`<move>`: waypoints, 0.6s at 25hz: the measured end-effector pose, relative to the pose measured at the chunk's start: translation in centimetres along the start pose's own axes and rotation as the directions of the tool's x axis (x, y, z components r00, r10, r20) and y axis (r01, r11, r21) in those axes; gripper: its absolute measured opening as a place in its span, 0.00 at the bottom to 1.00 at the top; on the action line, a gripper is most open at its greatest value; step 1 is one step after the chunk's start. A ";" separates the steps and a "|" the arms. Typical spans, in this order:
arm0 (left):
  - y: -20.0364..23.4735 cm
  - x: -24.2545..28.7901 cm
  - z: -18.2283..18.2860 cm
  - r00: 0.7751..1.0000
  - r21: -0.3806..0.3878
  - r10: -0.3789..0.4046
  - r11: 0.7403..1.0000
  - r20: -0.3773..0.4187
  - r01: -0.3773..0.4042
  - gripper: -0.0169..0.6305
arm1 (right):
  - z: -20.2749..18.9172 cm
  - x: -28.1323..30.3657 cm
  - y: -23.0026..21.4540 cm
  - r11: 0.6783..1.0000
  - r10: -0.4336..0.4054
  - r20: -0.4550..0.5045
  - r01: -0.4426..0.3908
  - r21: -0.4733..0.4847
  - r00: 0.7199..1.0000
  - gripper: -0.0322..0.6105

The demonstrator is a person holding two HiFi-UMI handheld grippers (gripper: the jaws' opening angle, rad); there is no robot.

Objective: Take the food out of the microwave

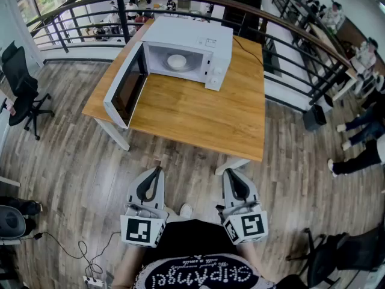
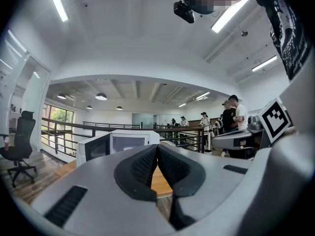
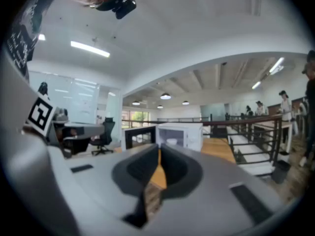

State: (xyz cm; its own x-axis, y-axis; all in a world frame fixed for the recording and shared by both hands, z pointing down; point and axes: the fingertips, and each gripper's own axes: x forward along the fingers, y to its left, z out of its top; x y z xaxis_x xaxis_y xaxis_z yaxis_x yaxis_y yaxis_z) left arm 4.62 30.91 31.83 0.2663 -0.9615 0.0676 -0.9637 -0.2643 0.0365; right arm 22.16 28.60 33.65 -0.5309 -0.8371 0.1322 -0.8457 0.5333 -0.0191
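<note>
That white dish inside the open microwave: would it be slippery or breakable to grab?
The white dish looks smooth and rigid, so it should keep its shape but might slip in a pinch. If ceramic, which I can't tell, a drop could break it. It sits low and wide in the microwave, so tipping seems unlikely.

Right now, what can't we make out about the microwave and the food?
- What the white dish holds: head view, too small; right gripper view, blurred.
- Labels on the microwave controls: head view, too small.
- Its cavity floor: left gripper view, hidden behind the left gripper, whose jaws are shut.
</note>
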 end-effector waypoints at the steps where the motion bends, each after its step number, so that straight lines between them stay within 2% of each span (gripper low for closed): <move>1: 0.0 0.1 0.0 1.000 0.003 0.000 1.000 0.002 0.000 0.08 | 0.1 0.2 0.0 1.000 0.001 0.003 -0.001 0.000 1.000 0.11; 15: -0.6 0.3 0.1 1.000 0.028 -0.016 0.999 0.003 0.016 0.08 | 0.3 0.5 0.2 1.000 0.014 0.005 -0.014 -0.004 1.000 0.11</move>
State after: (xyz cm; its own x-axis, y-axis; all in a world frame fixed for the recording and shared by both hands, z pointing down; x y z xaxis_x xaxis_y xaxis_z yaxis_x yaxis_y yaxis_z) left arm 5.22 30.79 31.67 0.2813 -0.9575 0.0640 -0.9596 -0.2813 0.0097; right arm 21.75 28.27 33.46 -0.5429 -0.8301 0.1274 -0.8380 0.5455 -0.0170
